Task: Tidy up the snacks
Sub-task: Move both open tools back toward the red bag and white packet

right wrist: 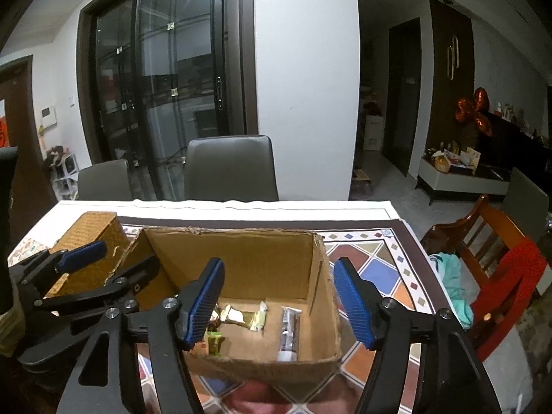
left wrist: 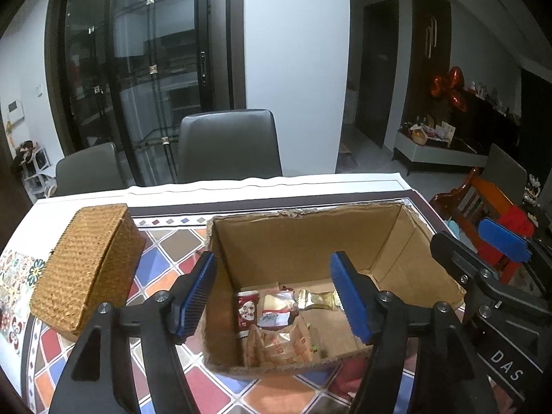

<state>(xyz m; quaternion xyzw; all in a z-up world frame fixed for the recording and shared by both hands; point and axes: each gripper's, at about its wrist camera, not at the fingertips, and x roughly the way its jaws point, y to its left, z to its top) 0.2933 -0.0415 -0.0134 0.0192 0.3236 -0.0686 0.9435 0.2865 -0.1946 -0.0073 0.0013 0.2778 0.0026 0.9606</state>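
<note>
Both grippers hang over the open cardboard box (left wrist: 310,241), pointing down into it. Left gripper (left wrist: 276,296): jaws spread, nothing between the pads. Right gripper (right wrist: 279,302): likewise spread and empty.

Snacks lie loose on the box floor: red packet (left wrist: 247,312), gold wrapper (left wrist: 315,299), orange-printed packets (left wrist: 286,343), a pale tube-shaped pack (right wrist: 289,331) along the right wall.

Judgement: a drop looks just finished. To do the step well, lift both grippers straight up clear of the torn rim before swinging away; snagging a wall could drag the light box. Keep the two tools from crossing.

Woven lidded basket (left wrist: 88,269) just left of the box, on the patterned tablecloth (left wrist: 165,248).

Writing: "DAS" on the right gripper's body. Packet print too small to read.
</note>
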